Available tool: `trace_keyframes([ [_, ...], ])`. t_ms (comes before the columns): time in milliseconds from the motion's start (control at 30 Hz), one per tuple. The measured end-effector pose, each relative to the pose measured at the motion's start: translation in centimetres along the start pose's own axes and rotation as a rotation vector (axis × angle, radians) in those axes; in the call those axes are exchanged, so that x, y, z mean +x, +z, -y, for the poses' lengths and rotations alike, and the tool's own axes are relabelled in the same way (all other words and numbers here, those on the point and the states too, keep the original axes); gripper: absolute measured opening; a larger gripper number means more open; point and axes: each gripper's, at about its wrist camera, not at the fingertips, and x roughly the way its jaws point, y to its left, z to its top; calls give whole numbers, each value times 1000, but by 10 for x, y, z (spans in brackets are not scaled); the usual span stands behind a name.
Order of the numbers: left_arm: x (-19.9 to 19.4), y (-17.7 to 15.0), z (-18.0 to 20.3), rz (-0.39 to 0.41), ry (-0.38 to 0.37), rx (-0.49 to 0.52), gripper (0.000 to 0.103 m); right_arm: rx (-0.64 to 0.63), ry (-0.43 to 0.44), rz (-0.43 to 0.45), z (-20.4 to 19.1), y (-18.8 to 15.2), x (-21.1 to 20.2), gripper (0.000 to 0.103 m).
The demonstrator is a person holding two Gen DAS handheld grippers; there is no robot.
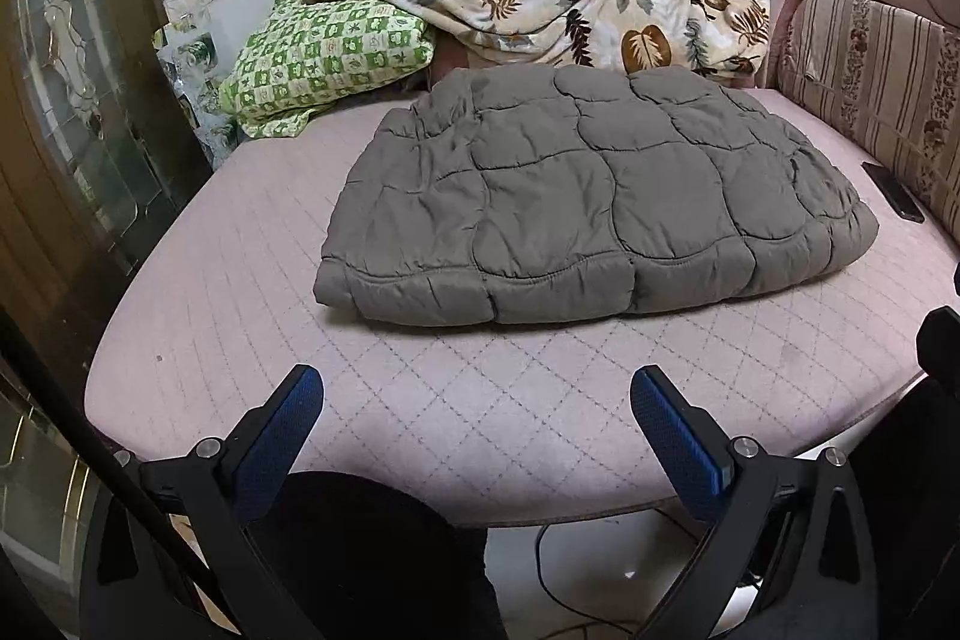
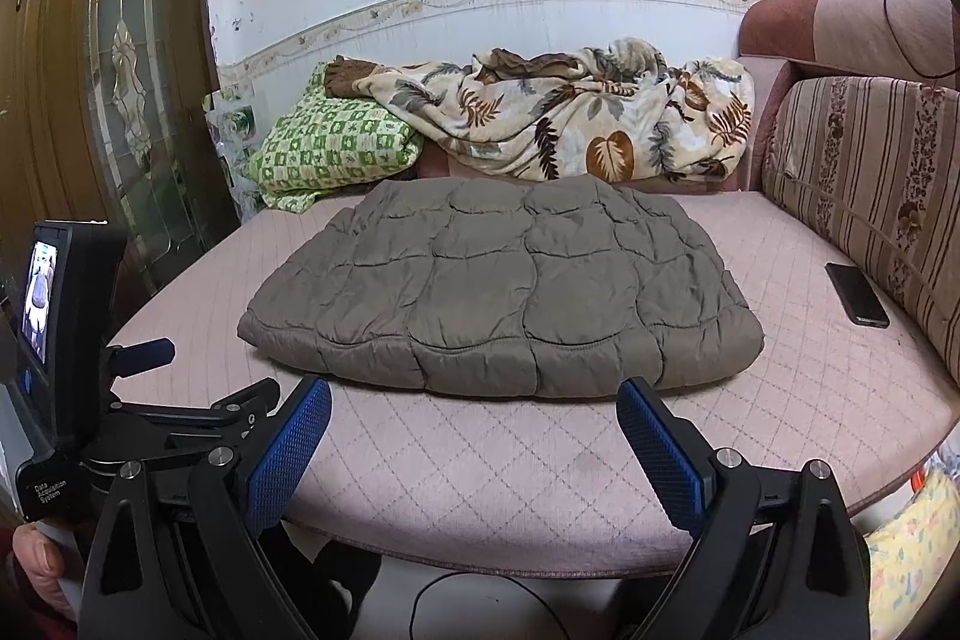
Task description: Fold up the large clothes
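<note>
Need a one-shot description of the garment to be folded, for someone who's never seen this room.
Start at the pink quilted mattress that fills the room. In its middle lies the grey puffer coat, spread flat. Unlike the leaf-print blanket and green checked pillow heaped behind it, it is plain grey with stitched padded panels.

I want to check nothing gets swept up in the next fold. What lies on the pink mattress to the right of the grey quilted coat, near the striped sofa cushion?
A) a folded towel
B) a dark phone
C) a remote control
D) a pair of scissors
B: a dark phone lies flat on the pink mattress, apart from the grey quilted coat and beside the striped sofa cushion.
</note>
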Motion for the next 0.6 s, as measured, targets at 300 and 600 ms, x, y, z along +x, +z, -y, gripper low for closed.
trace_keyframes([
  [300,1,0,2,0,0,10,102,7,-3,-14,2,-2,3,98],
  [600,-1,-1,4,6,6,21,102,4,-2,-26,4,-3,5,98],
])
